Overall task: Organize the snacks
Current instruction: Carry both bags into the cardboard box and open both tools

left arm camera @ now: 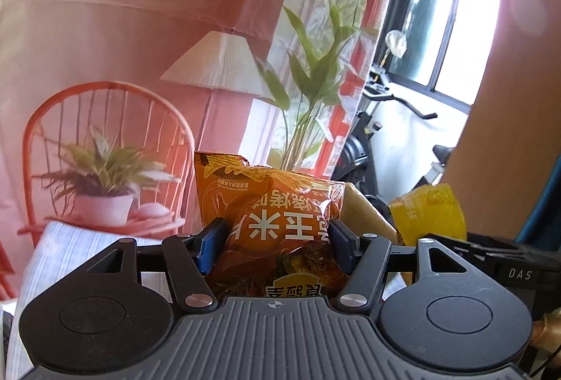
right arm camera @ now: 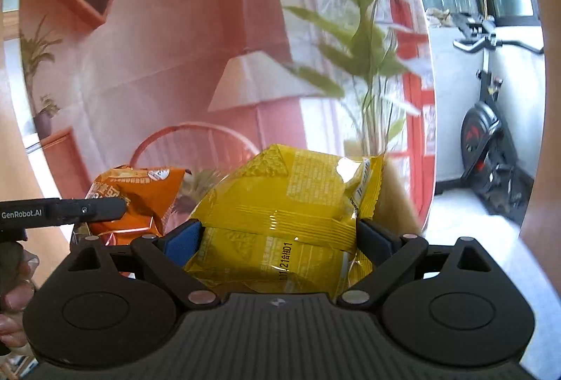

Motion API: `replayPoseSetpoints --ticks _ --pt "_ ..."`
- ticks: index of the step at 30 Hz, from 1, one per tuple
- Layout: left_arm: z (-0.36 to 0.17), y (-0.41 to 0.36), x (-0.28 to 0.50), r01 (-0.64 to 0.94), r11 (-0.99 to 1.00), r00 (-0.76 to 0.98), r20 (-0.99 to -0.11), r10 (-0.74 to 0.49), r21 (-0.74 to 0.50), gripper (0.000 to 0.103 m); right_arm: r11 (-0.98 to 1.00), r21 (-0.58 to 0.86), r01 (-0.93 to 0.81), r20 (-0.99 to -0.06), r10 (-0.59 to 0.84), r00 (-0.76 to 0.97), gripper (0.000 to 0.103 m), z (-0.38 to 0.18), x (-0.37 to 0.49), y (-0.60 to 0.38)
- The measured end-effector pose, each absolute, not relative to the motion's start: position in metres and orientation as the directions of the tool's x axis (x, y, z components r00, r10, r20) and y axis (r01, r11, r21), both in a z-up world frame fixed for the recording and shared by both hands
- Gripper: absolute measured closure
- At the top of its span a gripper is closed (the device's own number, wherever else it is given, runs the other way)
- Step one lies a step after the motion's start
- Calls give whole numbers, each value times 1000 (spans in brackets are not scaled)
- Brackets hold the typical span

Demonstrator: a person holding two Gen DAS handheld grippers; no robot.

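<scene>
A: What does the left gripper (left arm camera: 273, 239) hold?
B: Its jaws are clamped on the orange snack bag (left arm camera: 270, 218), pinched between both pads.
A: And the right gripper (right arm camera: 280, 236)?
B: Clamped likewise on the yellow snack bag (right arm camera: 291, 204), which fills the gap between its jaws.

Left gripper (left arm camera: 273, 245) clamping orange snack bag (left arm camera: 266, 201), yellow bag (left arm camera: 429, 211) right

A printed backdrop (left arm camera: 122, 12) fills the far left, showing a pink wall, red chair, lamp and potted plants. To the right stands a dark-framed window (left arm camera: 452, 19), brightly backlit, with an exercise bike (right arm camera: 491, 141) on pale floor.
</scene>
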State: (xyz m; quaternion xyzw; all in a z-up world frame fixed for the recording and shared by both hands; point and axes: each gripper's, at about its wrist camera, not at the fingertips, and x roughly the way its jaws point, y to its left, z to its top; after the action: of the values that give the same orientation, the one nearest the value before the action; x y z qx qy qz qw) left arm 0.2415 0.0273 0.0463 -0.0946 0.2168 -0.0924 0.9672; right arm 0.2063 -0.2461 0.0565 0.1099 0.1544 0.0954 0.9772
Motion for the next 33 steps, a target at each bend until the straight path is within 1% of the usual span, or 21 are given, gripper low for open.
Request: replayPoseSetpoints --ticks 4,8,12,17,20,21,23,24,25,30,33 --pt "45 17 299 130 972 865 -456 -208 -196 37 977 165 -133 -318 181 931 7 68 256 -253" --pt "32 6 344 117 980 843 -506 -183 -160 37 988 92 -125 -384 151 911 7 57 309 -251" --pt "16 -5 365 135 985 820 -546 -174 -111 37 991 86 -107 -446 134 885 7 36 343 -258" --pt "-4 -7 383 139 984 783 -597 -178 -111 37 990 100 -103 -496 140 857 7 15 363 -264" --pt "-9 -7 390 144 984 772 -611 -178 -105 38 990 106 -98 -518 139 844 7 8 373 -265" --pt "-10 -7 393 152 983 768 -613 -184 -104 37 989 107 -98 -522 140 841 7 6 375 -265" --pt "-11 -7 396 166 980 754 -626 -199 -112 31 989 112 -95 -533 141 834 5 4 379 -266" --pt "-11 -6 399 169 978 748 -630 -208 -122 23 989 117 -92 -540 141 830 5 3 381 -267" --pt "-11 -5 400 167 977 749 -628 -213 -133 20 989 120 -88 -544 140 827 4 3 381 -267" --pt "-6 1 394 146 977 754 -622 -210 -153 19 989 128 -73 -554 133 822 4 3 376 -268" --pt "1 4 384 143 979 762 -615 -204 -147 19 988 132 -75 -552 136 822 1 6 368 -267"
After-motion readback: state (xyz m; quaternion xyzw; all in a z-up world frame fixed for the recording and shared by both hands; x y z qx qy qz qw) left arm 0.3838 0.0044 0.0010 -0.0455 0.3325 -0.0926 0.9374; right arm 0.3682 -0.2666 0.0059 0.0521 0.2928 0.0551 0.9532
